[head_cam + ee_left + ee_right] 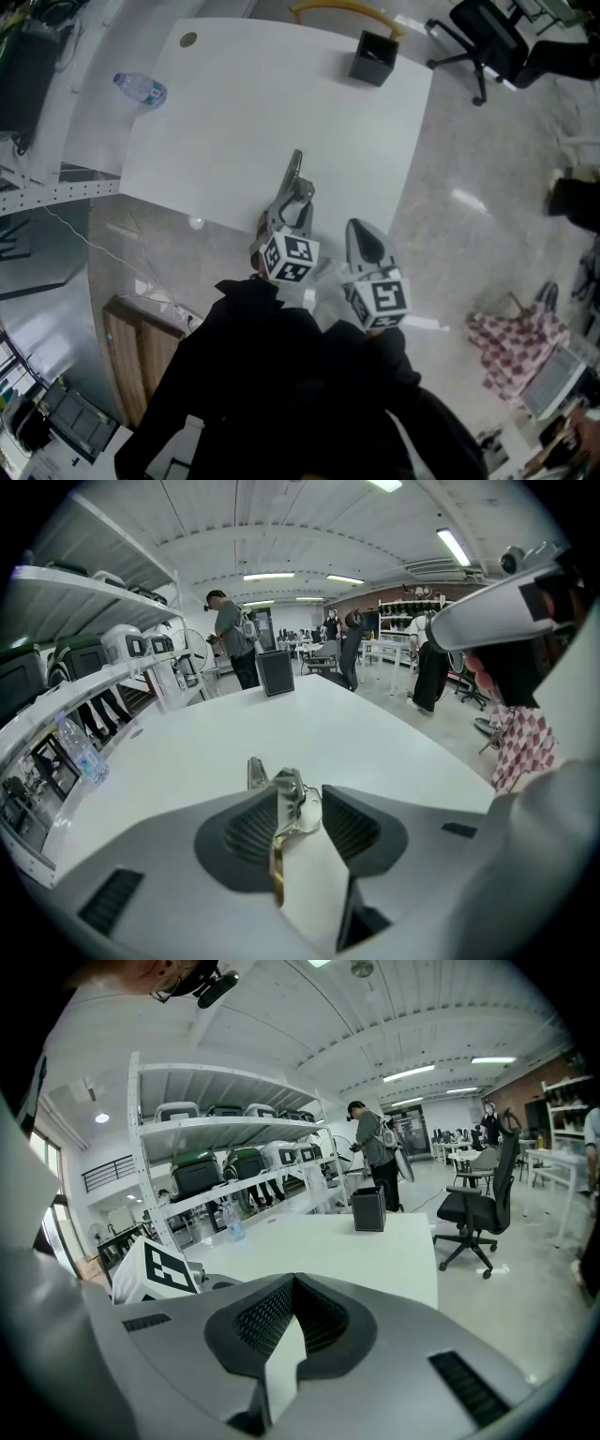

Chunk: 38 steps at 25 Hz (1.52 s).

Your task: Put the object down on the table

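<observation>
the left gripper (300, 793) is at the near edge of the white table (234, 122), pointing down and away over the tabletop. its jaws stand wide apart with a slim metal object (289, 810) between them (silver at the far end, with a brass-coloured strip running back toward the camera). the object leans against the left pad, and a clear gap shows between it and the right pad, so nothing clamps it. in the head view its thin far tip reaches out past the jaws over the table, just inside the near edge; i cannot tell whether it rests on the surface.

the right gripper (293, 1281) is just to the right of the left one, off the table's near edge and above the floor. its jaws are closed together at the tips with nothing in them.

farther off, a black open-topped box (373, 58) stands near the table's far right corner, and a clear water bottle (141, 89) lies at the far left edge. a black office chair (483, 37) stands on the floor beyond the table's right side, and a red chequered bag (516, 342) sits on the floor at the near right.
</observation>
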Tool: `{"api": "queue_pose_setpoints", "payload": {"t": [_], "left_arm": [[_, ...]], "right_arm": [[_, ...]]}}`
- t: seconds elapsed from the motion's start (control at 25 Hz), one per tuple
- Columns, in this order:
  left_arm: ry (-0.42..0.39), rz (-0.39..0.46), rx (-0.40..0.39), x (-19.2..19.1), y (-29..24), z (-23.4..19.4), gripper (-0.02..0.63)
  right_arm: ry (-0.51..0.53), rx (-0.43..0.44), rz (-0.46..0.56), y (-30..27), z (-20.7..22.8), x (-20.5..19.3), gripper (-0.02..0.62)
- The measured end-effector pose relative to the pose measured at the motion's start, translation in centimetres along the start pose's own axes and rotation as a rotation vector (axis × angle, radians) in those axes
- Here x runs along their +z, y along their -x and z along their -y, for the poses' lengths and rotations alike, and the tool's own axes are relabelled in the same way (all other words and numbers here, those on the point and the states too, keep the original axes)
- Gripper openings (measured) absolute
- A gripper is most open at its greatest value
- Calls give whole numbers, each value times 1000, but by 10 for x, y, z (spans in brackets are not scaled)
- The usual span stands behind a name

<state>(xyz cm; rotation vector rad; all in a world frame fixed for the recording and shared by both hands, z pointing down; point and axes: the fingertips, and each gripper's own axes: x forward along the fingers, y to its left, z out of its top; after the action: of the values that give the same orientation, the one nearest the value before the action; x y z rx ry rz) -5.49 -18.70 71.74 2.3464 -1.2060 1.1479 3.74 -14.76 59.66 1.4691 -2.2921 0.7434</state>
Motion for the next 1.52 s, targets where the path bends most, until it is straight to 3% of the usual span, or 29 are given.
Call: {"api": "queue_pose_setpoints", "payload": {"t": [0.6,0.76,1.08,1.52], "left_arm": [[69,66,50,30,32,-10,127],[110,85,46,38,44,-11,126],[193,163,59,57,72,-15,121],[266,305,145,94,121,-34,10]], "right_arm": [[35,26,71,15,-4,21,-8],[47,14,52,21,-4,28,-8],[52,34,112,31,-8,41,-8],[80,40,192,40,-12,74,-8]]}}
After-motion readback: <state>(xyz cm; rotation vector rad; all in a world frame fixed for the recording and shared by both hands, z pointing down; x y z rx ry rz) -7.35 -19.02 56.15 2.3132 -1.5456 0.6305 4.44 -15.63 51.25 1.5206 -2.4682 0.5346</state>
